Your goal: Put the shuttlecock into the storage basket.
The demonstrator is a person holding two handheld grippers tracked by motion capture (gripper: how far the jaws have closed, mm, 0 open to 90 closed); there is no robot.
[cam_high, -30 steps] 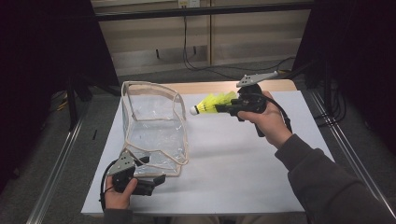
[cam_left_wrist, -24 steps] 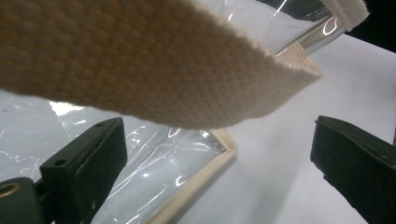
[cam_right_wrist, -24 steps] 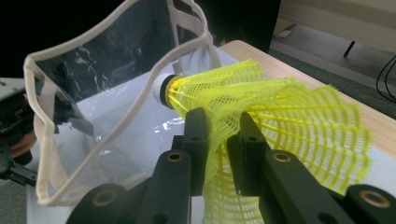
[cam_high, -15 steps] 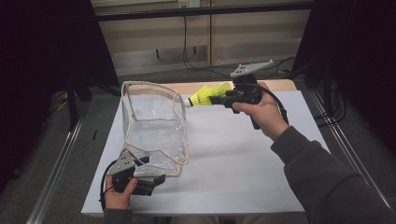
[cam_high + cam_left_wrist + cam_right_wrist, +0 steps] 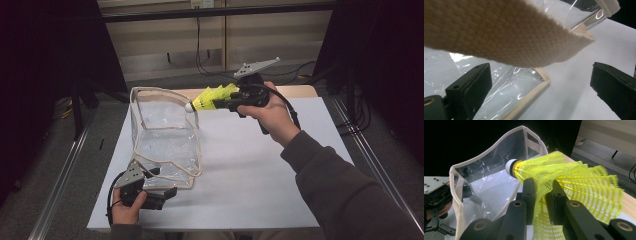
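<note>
Right tool (image 5: 231, 102): jaws pinched onto the skirt of the yellow plastic-mesh shuttlecock with a white cork tip (image 5: 212, 97), which it holds in the air.
Shuttlecock: roughly level, cork tip at the upper rim of the clear plastic pouch with beige fabric edging (image 5: 165, 132), skirt crumpled between the pads (image 5: 530, 192).
Left tool (image 5: 165, 182): jaws spread wide, at the near lower corner of the pouch; a beige strap (image 5: 499, 35) hangs just above them.
Pouch: upright and open-topped on the white counter (image 5: 260, 165).
Person: one hand (image 5: 127, 212) on the left tool, a dark sleeve (image 5: 345, 190) behind the right one.
</note>
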